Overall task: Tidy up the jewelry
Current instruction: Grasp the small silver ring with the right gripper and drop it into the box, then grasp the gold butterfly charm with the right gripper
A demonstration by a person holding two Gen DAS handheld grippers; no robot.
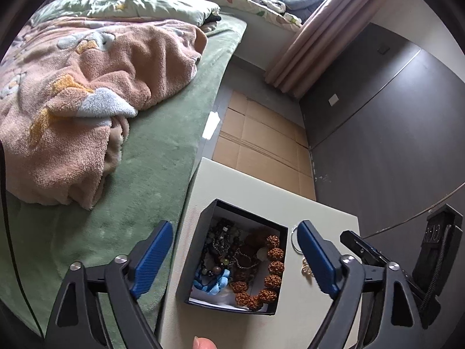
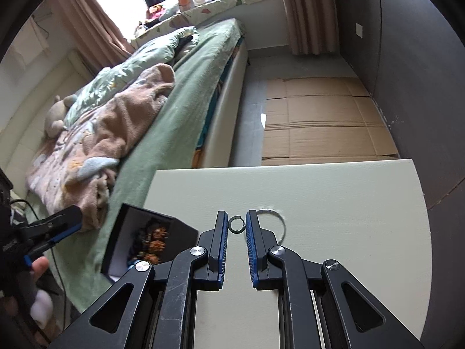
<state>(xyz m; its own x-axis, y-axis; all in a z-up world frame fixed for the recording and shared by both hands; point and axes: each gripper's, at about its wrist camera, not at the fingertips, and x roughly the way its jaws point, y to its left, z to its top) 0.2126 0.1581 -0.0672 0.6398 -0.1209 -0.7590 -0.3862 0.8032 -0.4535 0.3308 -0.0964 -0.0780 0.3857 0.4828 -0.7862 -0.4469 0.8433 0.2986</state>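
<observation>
Green bedding (image 1: 162,151) is filling the left side of both views, with a pink fleece blanket (image 1: 87,93) lying crumpled on it and running out of frame. Just right of the bed, a pale table (image 2: 334,192) is carrying a black box (image 1: 203,232) whose near wall is hiding part of the jewelry inside. Brown bead strands (image 1: 270,279) and dark beaded pieces are sitting tangled there, hard to tell apart. The left tongs (image 1: 232,232) are hovering spread wide above the box, pinching nothing, with a fingertip (image 1: 203,343) cut off at the bottom edge. Further right, the right tongs (image 2: 236,224) are pressing together on a small ring (image 2: 237,223), which is sitting between their tips. A larger wire hoop (image 2: 276,218) is lying on the table, partly hidden behind the right-hand pad. In the left wrist view a pale beaded piece (image 1: 305,269) is also peeking out beside that blue pad, too covered to identify.
</observation>
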